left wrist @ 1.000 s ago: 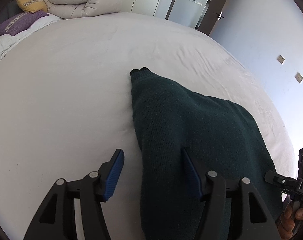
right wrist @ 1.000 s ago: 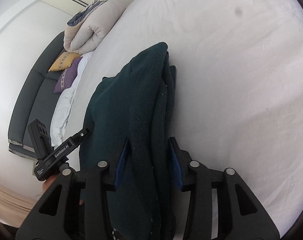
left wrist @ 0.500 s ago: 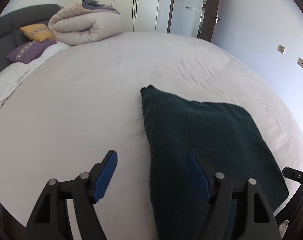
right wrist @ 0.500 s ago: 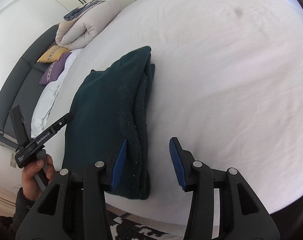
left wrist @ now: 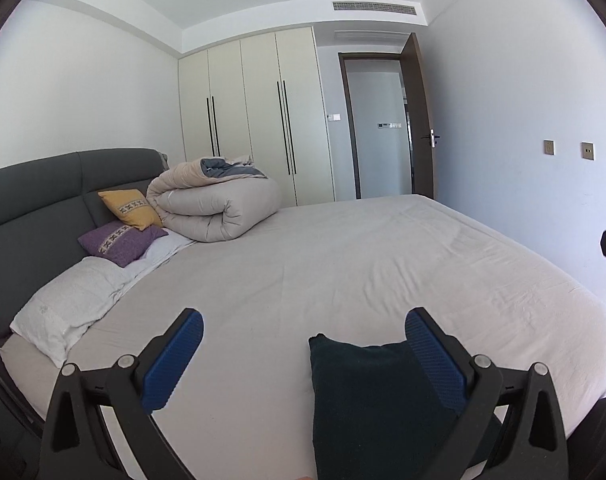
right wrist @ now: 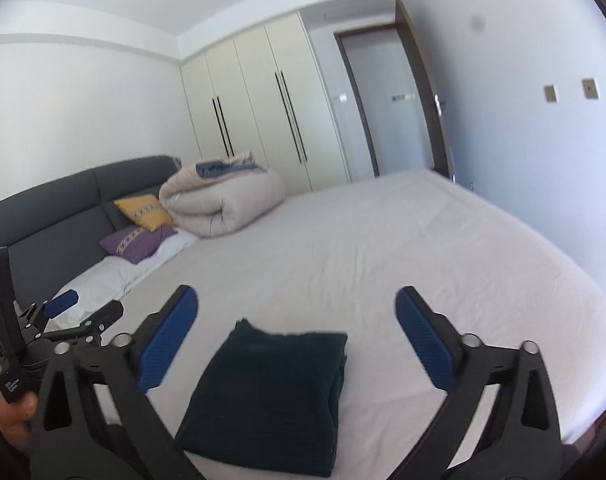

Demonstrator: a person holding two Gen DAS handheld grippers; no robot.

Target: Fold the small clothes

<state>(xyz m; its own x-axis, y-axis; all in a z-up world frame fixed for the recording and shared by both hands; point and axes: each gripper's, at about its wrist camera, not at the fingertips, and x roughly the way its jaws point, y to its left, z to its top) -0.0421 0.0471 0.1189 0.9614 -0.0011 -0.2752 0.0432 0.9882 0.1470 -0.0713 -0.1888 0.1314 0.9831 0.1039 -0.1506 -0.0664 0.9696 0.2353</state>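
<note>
Nearest to us, in the right wrist view, we see the right gripper (right wrist: pixel 297 316) with its two black arms and blue ribbed pads spread wide; its jaws have just been opening, and nothing is between the pads. Just below and beyond them lies the folded dark green knitted garment (right wrist: pixel 271 392), a thick rectangular bundle resting flat on the near edge of the white bed sheet (right wrist: pixel 403 248). The garment sits between the two arms as we look along them, but clear of both pads, touching neither.

At the near left of that view we see the left gripper (right wrist: pixel 83 312) from the side, held by a person's hand (right wrist: pixel 17 420).

In the left wrist view, the left gripper (left wrist: pixel 303 340) also stands wide, its jaws having just been opening, with nothing pressed between them. There the dark green garment (left wrist: pixel 363 400) lies low and to the right, its right side hidden behind the right-hand blue pad (left wrist: pixel 433 360); the left-hand pad is well apart from it, over bare sheet.

Farther off, at the far left of the bed, we see a white pillow (left wrist: pixel 63 308), a purple cushion (left wrist: pixel 121 242), a yellow cushion (left wrist: pixel 131 208) and a rolled beige duvet (left wrist: pixel 219 204) against a dark grey padded headboard (left wrist: pixel 43 200). Beyond stand cream wardrobe doors (left wrist: pixel 255 120) and an open dark brown door (left wrist: pixel 421 120).
</note>
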